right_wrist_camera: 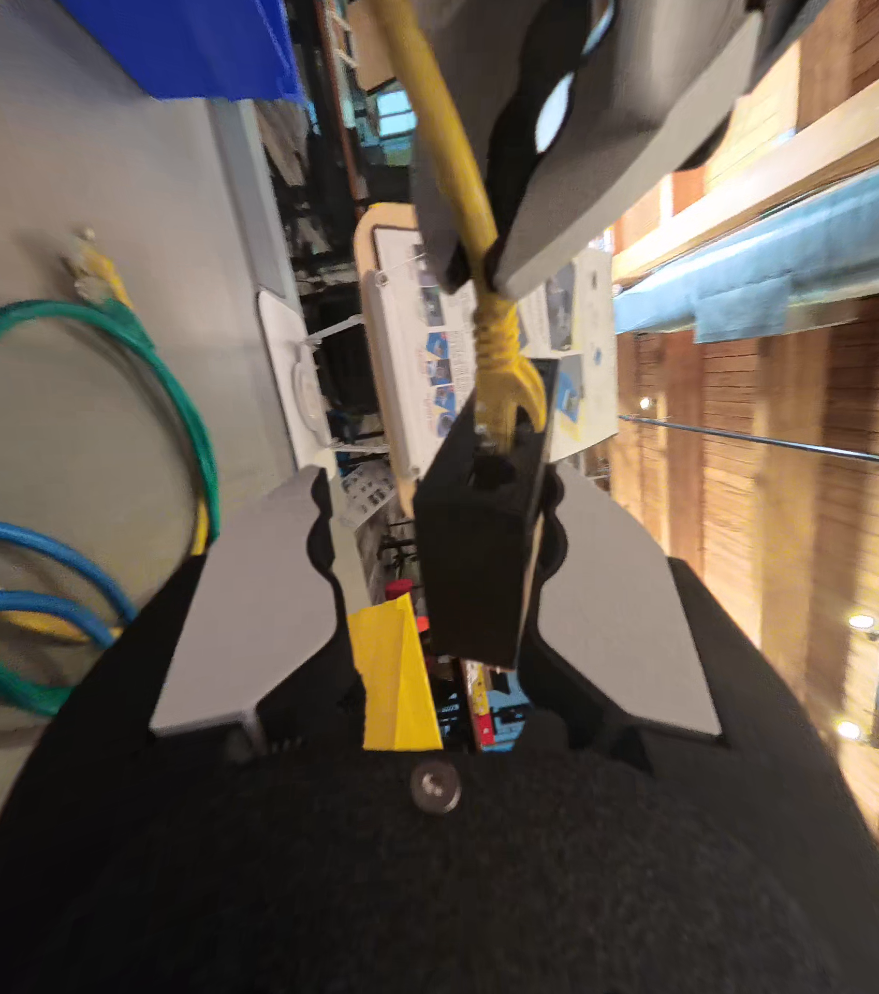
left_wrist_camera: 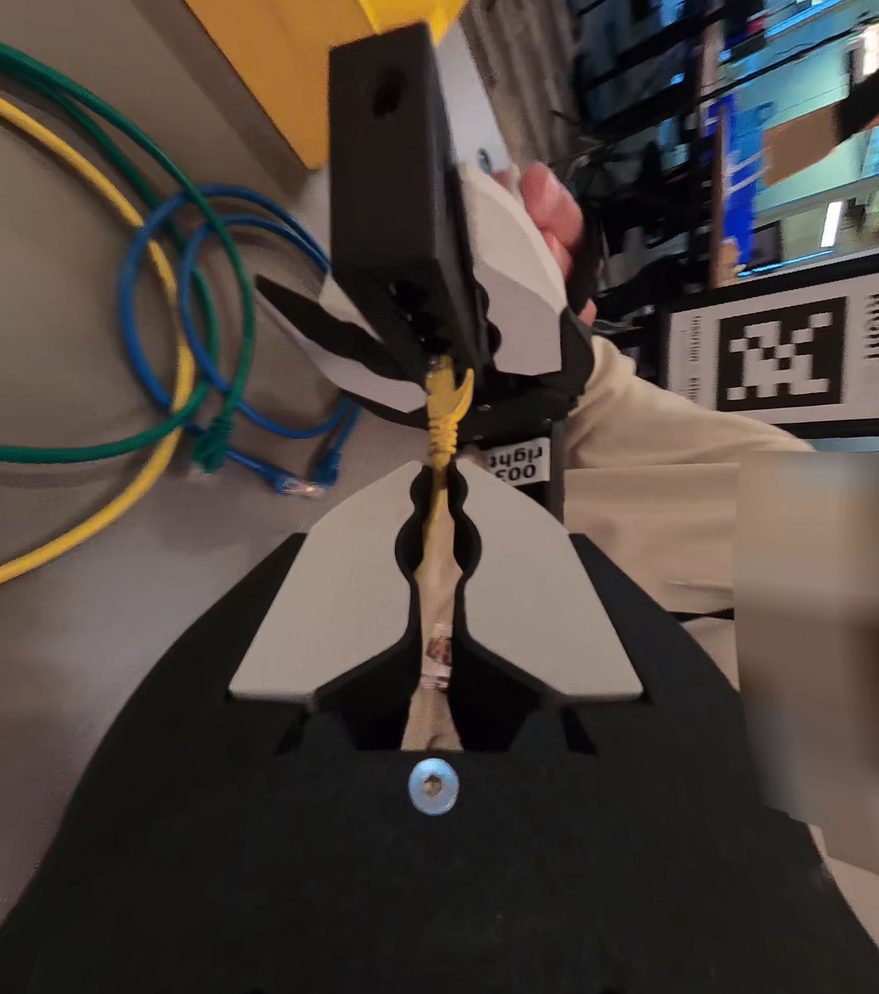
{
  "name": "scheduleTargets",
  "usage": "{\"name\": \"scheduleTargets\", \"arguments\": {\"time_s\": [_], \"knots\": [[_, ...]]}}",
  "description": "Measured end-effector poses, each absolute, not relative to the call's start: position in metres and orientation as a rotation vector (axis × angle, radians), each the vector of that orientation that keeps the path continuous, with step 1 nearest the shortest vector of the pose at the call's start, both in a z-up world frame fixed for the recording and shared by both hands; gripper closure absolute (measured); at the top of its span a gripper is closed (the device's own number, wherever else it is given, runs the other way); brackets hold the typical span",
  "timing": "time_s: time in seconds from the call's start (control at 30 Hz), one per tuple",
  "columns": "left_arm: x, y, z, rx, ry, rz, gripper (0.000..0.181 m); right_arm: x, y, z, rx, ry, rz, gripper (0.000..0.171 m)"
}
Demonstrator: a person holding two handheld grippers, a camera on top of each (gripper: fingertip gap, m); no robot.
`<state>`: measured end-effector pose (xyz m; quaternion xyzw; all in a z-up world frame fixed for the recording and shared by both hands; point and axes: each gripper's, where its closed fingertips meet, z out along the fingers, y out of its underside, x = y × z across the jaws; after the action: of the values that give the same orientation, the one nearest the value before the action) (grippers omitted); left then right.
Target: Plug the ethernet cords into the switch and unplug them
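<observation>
From the left wrist view, the left gripper [left_wrist_camera: 438,484] is pinched shut on the yellow cord [left_wrist_camera: 440,500] just behind its ribbed boot. The cord runs straight ahead along the gripper's fingers, and its plug sits in a port at the near end face of the switch [left_wrist_camera: 391,177]. The switch is a plain matte black box, held up off the counter [left_wrist_camera: 23,301] with its long axis continuing the line of the cord, away from the camera; a round hole shows in the side turned to the camera. The right gripper [left_wrist_camera: 416,349] clamps the box from both sides near the port end, a hand [left_wrist_camera: 553,215] behind it. On the counter to the left lie loose loops of a green cord [left_wrist_camera: 157,161] and a blue cord [left_wrist_camera: 168,344], their plugs resting free.

In the right wrist view, the right gripper [right_wrist_camera: 434,495] is closed on the switch [right_wrist_camera: 472,565], which sits against the right-hand finger with its port face pointing away from the camera. The yellow cord [right_wrist_camera: 453,161] comes down from above into that face, gripped by the left gripper [right_wrist_camera: 472,263] right behind the boot. The green cord [right_wrist_camera: 168,376] and blue cord [right_wrist_camera: 50,554] lie on the counter [right_wrist_camera: 77,188] at left.
</observation>
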<state>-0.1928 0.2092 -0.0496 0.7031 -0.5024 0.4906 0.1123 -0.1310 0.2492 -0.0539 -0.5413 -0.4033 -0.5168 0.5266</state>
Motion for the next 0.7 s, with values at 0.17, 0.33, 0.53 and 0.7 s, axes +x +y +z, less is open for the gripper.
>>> {"name": "scheduleTargets", "arguments": {"time_s": [0.17, 0.33, 0.53, 0.7], "knots": [[-0.191, 0.198, -0.048, 2.011, -1.420, 1.521, 0.176, -0.137, 0.247, -0.052, -1.249, -1.028, -1.142, 0.140], [-0.190, 0.202, -0.049, 2.114, -1.933, 1.479, 0.172, -0.138, 0.248, -0.067, -1.370, -1.115, -0.999, 0.140], [-0.195, 0.216, -0.025, 2.301, -2.517, 1.551, 0.139, -0.156, 0.250, -0.117, -1.526, -1.399, -0.800, 0.140], [-0.221, 0.225, -0.011, 2.374, -2.783, 1.788, 0.123, -0.162, 0.256, -0.132, -1.522, -1.426, -0.605, 0.140]]}}
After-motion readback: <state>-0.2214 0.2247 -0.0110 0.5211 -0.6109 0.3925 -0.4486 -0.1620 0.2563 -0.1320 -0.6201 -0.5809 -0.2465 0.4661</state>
